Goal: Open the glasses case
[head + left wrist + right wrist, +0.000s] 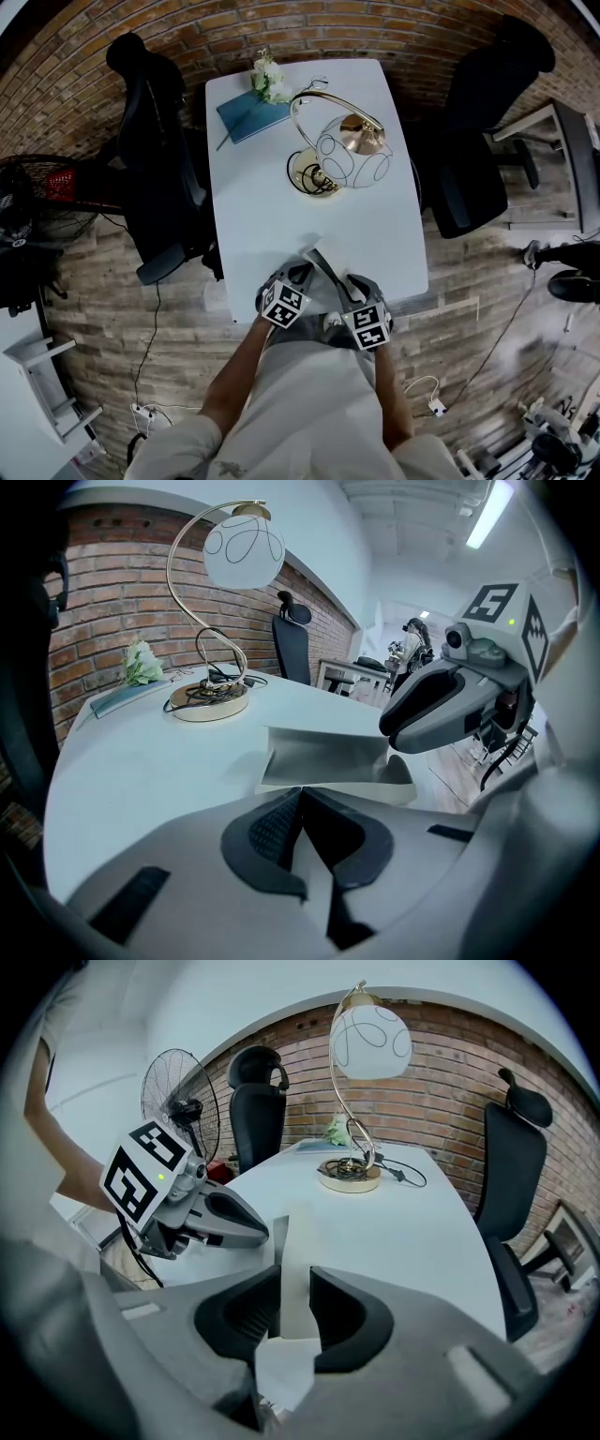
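The glasses case point(320, 266) is a flat grey folding case at the near edge of the white table point(272, 206). In the left gripper view it lies partly unfolded point(328, 757), and my left gripper point(302, 799) is shut on its near edge. In the right gripper view a pale upright flap of the case point(298, 1251) fills the gap between the jaws, and my right gripper point(293, 1283) is shut on it. Both grippers sit side by side in the head view, the left gripper point(298, 278) at the case's left and the right gripper point(349, 286) at its right.
A brass lamp with a white globe shade point(339, 150) stands mid-table with its cord. A blue book point(251, 114) and white flowers point(270, 80) lie at the far end. Black office chairs point(155, 159) point(487, 103) flank the table; a fan point(37, 197) stands far left.
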Action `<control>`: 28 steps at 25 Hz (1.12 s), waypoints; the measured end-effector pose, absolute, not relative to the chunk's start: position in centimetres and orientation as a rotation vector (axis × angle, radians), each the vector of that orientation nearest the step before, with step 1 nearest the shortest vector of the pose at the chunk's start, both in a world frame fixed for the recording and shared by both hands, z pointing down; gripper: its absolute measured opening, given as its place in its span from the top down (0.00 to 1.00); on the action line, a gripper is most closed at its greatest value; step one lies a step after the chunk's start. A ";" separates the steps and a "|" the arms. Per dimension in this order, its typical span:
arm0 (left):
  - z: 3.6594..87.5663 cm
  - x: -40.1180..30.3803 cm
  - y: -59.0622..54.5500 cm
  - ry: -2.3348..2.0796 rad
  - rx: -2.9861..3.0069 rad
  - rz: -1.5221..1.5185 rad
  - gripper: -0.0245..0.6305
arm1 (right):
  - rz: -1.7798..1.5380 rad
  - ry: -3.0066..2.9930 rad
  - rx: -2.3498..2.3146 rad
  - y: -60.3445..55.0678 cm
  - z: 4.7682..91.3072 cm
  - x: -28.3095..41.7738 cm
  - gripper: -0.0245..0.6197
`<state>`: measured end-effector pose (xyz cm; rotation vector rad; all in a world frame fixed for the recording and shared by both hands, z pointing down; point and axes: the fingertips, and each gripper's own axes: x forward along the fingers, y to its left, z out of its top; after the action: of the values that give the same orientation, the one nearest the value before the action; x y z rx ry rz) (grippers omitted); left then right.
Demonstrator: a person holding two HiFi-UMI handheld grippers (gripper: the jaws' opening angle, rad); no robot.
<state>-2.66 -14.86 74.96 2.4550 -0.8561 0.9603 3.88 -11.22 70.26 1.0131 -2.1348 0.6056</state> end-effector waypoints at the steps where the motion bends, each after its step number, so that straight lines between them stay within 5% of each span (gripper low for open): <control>1: 74.9 -2.7 -14.9 -0.856 2.455 0.959 0.95 | 0.606 -2.134 1.016 -11.3 70.2 3.9 0.81; 28: 74.9 -2.6 -14.8 -0.878 2.443 0.971 0.95 | 0.631 -2.132 1.109 -12.4 69.6 6.3 0.87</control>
<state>-2.64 -14.82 74.94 2.4431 -0.8784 0.9707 6.35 -12.43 69.63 1.1091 -2.1323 0.6308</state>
